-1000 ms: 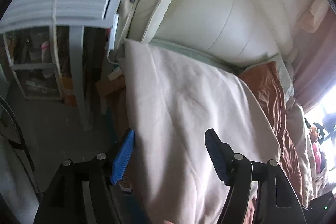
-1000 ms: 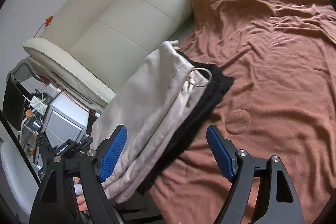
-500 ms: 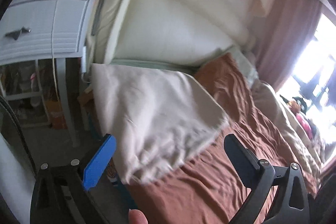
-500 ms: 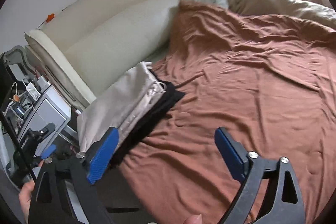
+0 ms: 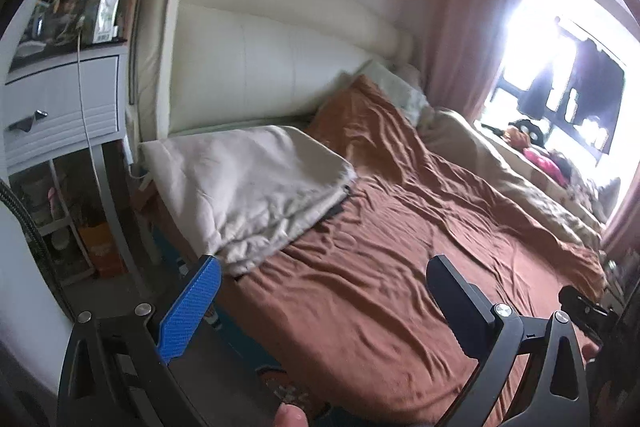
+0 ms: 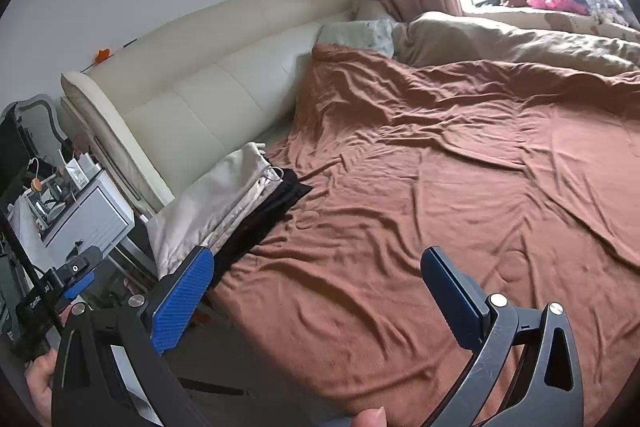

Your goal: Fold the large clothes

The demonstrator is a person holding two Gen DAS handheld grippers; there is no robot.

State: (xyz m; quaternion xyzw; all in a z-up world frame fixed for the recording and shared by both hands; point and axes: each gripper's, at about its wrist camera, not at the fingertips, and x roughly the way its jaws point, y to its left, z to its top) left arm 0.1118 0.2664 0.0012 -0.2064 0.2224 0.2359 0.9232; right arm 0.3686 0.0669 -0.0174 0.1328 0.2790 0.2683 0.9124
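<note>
A folded cream garment (image 5: 248, 183) (image 6: 216, 199) lies on top of a folded black garment (image 6: 268, 215) (image 5: 336, 211) at the corner of the bed next to the headboard. The bed is covered by a rumpled brown sheet (image 5: 400, 267) (image 6: 440, 187). My left gripper (image 5: 322, 263) hangs open above the sheet, back from the pile, with nothing between its blue pads. My right gripper (image 6: 316, 255) is also back from the pile over the sheet. Its jaws are opening, with nothing between them. A fingertip shows at the bottom edge of each view.
A white nightstand (image 5: 60, 99) (image 6: 92, 219) with clutter and a cable stands left of the cream padded headboard (image 5: 260, 59). A beige duvet (image 6: 520, 43) lies at the far side. Behind it are a pink curtain and a bright window (image 5: 560, 67) with toys on the sill.
Both grippers have drawn back and up from the folded pile, and their jaws have spread wide. The cream garment, close between the left fingers before, now lies farther off on the bed.
</note>
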